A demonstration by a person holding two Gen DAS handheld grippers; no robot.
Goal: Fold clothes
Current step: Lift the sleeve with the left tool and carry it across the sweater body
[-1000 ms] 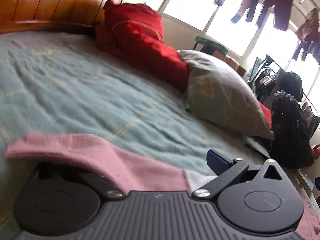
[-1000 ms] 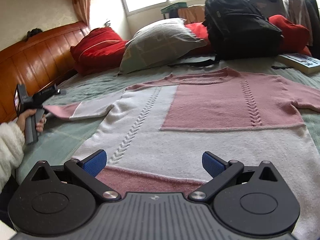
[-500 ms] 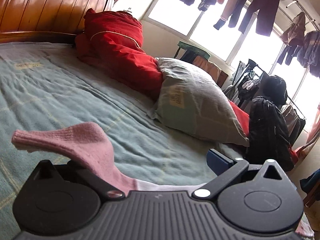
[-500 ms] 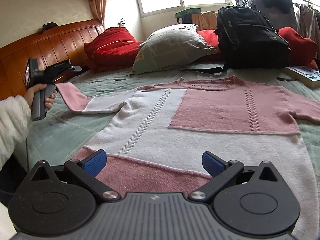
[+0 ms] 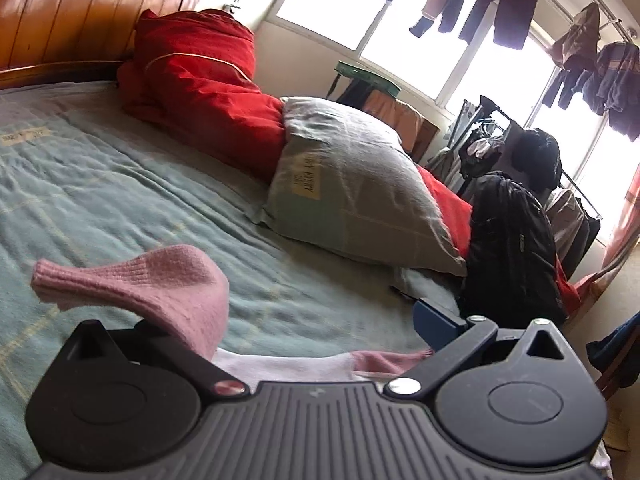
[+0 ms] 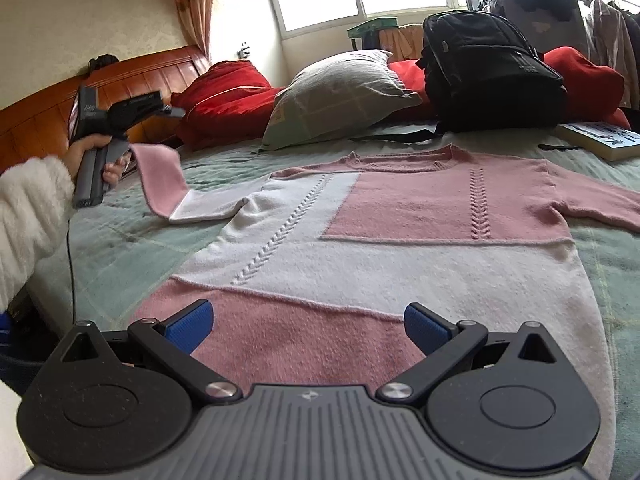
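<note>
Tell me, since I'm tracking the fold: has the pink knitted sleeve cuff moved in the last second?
Yes. The pink knitted sleeve cuff has risen off the green bedspread, climbing toward the wooden headboard, held by the left gripper.

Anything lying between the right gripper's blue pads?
Only the pink hem band of the pink-and-white knit sweater, seen in the right wrist view; the right gripper is open above it.

Home bedroom: bed (image 6: 132, 240), pillow (image 6: 340, 92).
</note>
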